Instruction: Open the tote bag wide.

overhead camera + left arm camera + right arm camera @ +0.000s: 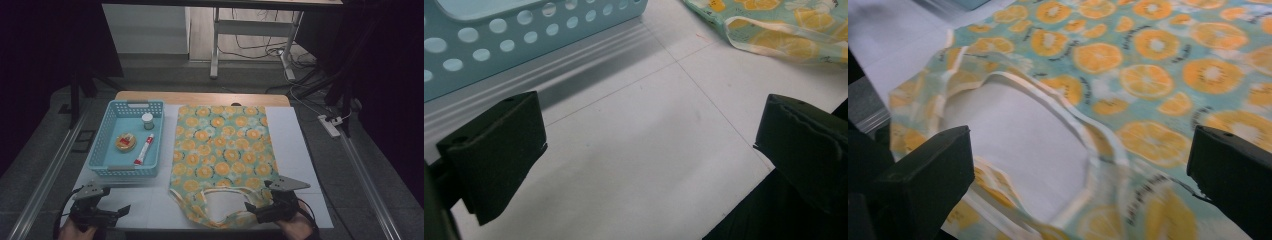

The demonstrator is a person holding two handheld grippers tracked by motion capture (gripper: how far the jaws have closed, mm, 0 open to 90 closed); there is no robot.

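A teal cloth bag (220, 147) printed with orange slices lies flat on the white table, its handles (220, 205) toward the near edge. My right gripper (252, 209) hovers open over the near right handle, and the right gripper view shows the handle loop (1048, 115) between the jaws. My left gripper (122, 211) stands open near the front left, over bare table (644, 145), with the bag's corner (784, 30) ahead. A light blue basket (127, 137) holds a small jar (147, 120), a round yellow tin (125, 142) and a red and white tube (143, 149).
The basket's perforated wall (499, 35) stands just ahead of my left gripper. White table surface (295, 145) lies right of the bag. Beyond the table are desk legs (216, 45), cables and a power strip (330, 125) on the floor.
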